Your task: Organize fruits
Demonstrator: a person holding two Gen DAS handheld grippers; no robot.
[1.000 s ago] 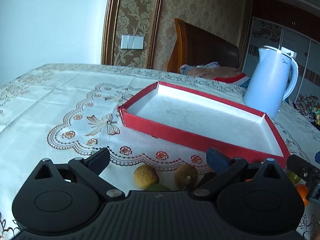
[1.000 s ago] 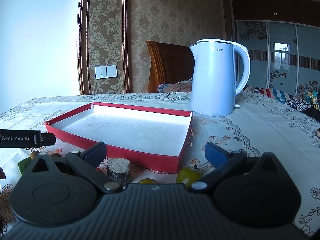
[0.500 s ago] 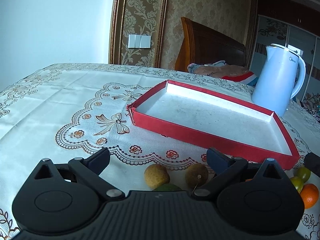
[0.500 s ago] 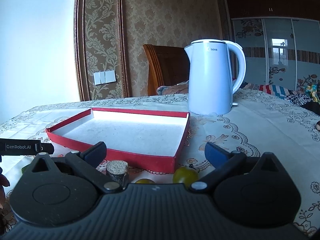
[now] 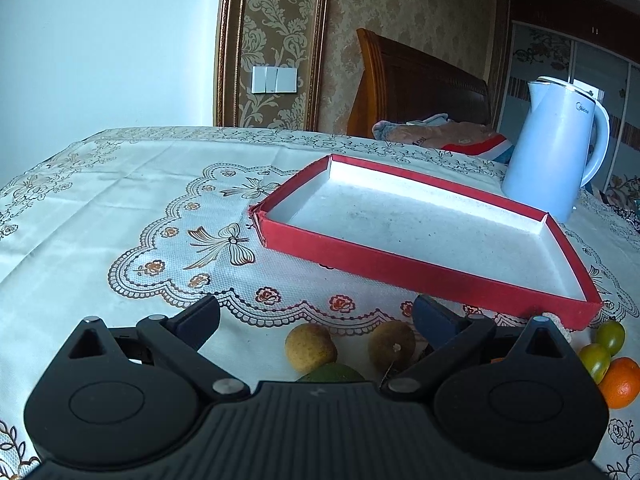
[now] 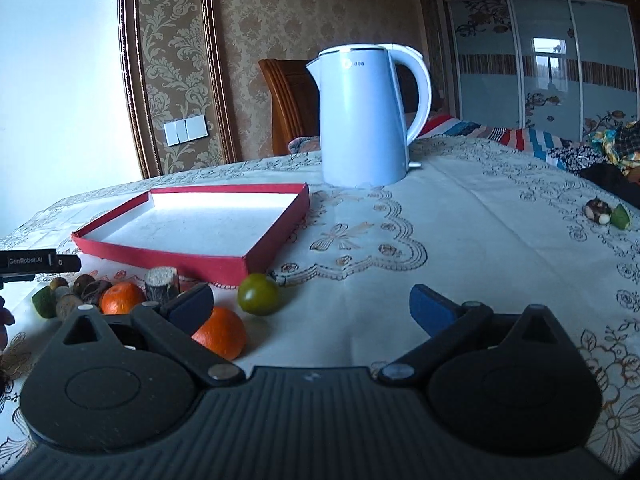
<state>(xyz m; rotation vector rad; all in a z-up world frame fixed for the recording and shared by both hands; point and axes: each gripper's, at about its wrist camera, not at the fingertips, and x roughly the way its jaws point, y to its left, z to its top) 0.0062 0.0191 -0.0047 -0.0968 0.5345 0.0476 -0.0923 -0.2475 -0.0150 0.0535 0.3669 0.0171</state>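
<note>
An empty red tray (image 5: pixel 420 272) with a white floor lies on the tablecloth; it also shows in the right wrist view (image 6: pixel 168 258). My left gripper (image 5: pixel 316 316) is open and empty, just above two brown fruits (image 5: pixel 310 347) and a green one (image 5: pixel 332 374). Two green-yellow fruits (image 5: pixel 608 336) and an orange (image 5: pixel 620 382) lie at its right. My right gripper (image 6: pixel 310 306) is open and empty over bare cloth. An orange (image 6: pixel 222 332) and a green fruit (image 6: pixel 259 294) lie by its left finger. Another orange (image 6: pixel 120 297), a cork-like stub (image 6: pixel 161 279) and small brown pieces lie further left.
A white electric kettle (image 6: pixel 366 120) stands behind the tray's right end; it also shows in the left wrist view (image 5: pixel 554 148). A brown-white piece (image 6: pixel 597 212) and a green piece (image 6: pixel 620 216) lie far right. A wooden chair (image 5: pixel 420 84) stands behind the table.
My right gripper has swung right and back, so the tray sits at its left and more fruits show. My left gripper has shifted left and risen a little. Both stay open.
</note>
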